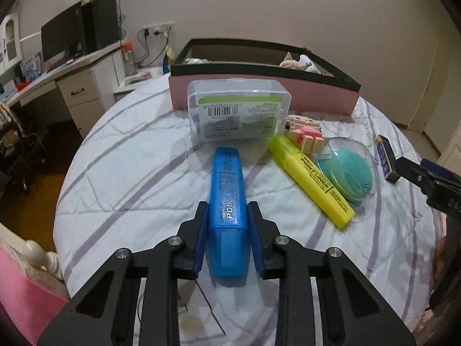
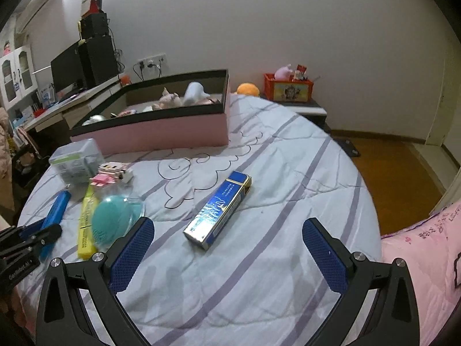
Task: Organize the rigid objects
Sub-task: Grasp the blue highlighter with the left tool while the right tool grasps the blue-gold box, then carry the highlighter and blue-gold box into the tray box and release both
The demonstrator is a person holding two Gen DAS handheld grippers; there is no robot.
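My left gripper [image 1: 227, 212] is shut on a blue highlighter [image 1: 228, 199], its blue pads pressed on both sides of the barrel, which points away over the bed. To its right lie a yellow highlighter [image 1: 312, 176], a teal round thing under a clear dome [image 1: 350, 173] and pink-and-cream blocks [image 1: 305, 135]. A clear plastic case [image 1: 239, 112] stands behind them. My right gripper [image 2: 227, 236] is open above the quilt, just short of a shiny blue-and-gold box [image 2: 219, 214] that lies flat. In the right wrist view my left gripper [image 2: 43, 238] holds the blue highlighter [image 2: 56, 209] at the far left.
A pink box with a black rim [image 1: 265, 70] holding soft toys sits at the back of the striped quilt [image 2: 259, 274]. A desk with a monitor [image 1: 63, 37] stands to the left. A red crate [image 2: 288, 88] rests on a bedside stand. Wooden floor [image 2: 397, 173] lies to the right.
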